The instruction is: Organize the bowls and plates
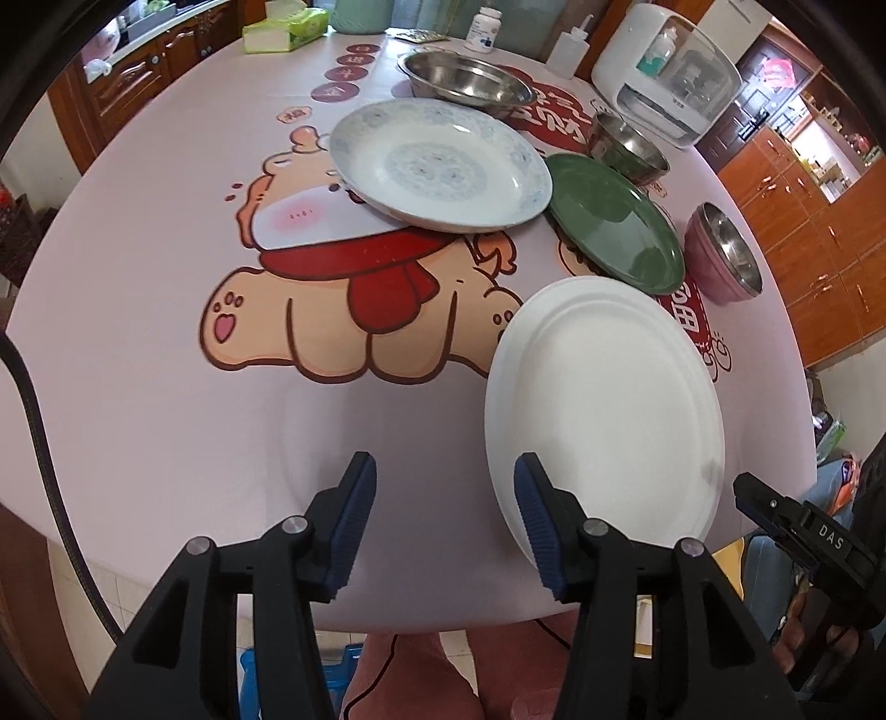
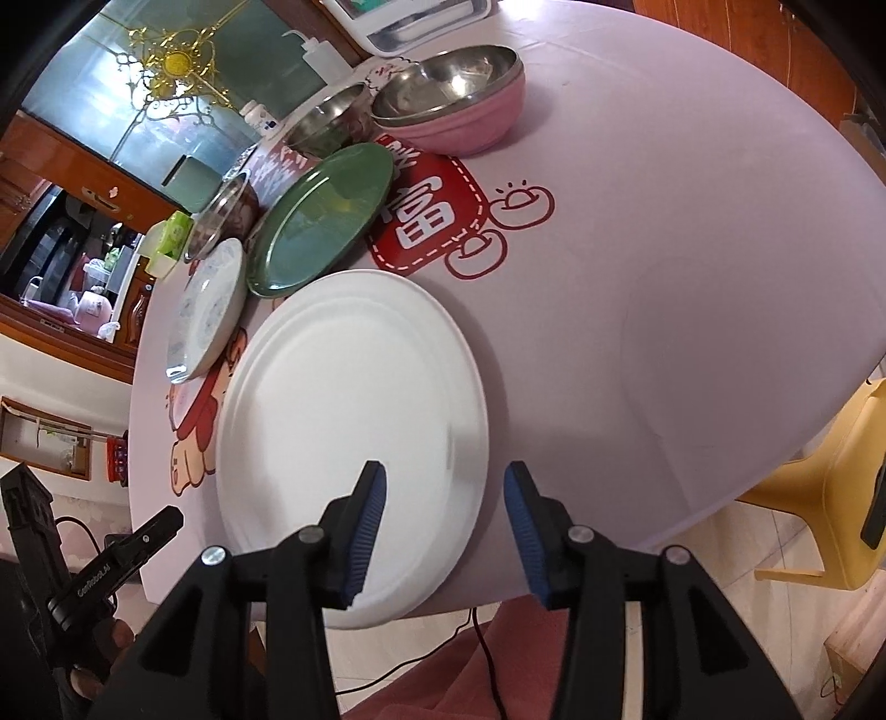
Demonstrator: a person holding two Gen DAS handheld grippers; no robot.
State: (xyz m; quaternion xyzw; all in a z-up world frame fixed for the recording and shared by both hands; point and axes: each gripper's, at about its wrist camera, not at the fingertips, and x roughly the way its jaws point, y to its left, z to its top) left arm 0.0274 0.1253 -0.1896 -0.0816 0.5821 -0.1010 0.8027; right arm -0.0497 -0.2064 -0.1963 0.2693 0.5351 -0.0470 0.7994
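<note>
A white plate (image 1: 603,410) lies at the table's near edge; it also shows in the right wrist view (image 2: 343,432). Behind it lie a green plate (image 1: 614,221) (image 2: 321,221) and a blue-patterned plate (image 1: 437,166) (image 2: 207,313). A pink bowl with a steel inside (image 1: 725,255) (image 2: 454,99), a small steel bowl (image 1: 626,147) (image 2: 326,122) and a wide steel bowl (image 1: 468,77) stand farther back. My left gripper (image 1: 443,526) is open and empty, just left of the white plate's near rim. My right gripper (image 2: 443,531) is open and empty, over that plate's near right rim.
The round table (image 1: 138,387) has a pink cartoon cloth. At its far side stand a tissue box (image 1: 282,30), a white pill bottle (image 1: 484,27), a squeeze bottle (image 1: 570,47) and a white appliance (image 1: 664,72). A yellow chair (image 2: 830,498) stands to the right.
</note>
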